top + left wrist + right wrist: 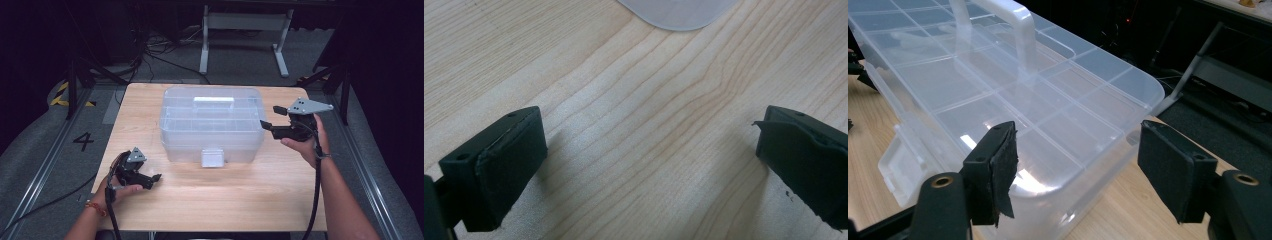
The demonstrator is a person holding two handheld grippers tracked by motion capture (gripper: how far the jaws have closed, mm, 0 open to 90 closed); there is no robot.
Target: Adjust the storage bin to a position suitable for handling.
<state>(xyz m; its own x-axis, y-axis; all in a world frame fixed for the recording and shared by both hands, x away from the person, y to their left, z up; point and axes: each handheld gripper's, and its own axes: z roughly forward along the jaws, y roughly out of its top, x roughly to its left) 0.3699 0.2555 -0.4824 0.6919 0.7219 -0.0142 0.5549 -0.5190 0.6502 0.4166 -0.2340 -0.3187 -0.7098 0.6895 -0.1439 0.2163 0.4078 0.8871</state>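
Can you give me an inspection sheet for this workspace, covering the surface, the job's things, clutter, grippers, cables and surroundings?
Surface: light wooden table, bare around the box.
Job's things: clear plastic storage box mid-table, lid on, white handle on top, front latch hanging down.
Clutter: nothing seen.
Grippers: left gripper low over the table near the front left, jaws open, empty. Right gripper raised beside the box's right end, jaws open, holding nothing.
Cables: one trails from each gripper along the forearm; loose cables on the floor beyond the table.
Surroundings: grey floor, white metal frame behind, number 4 floor marking at left, dark backdrop.
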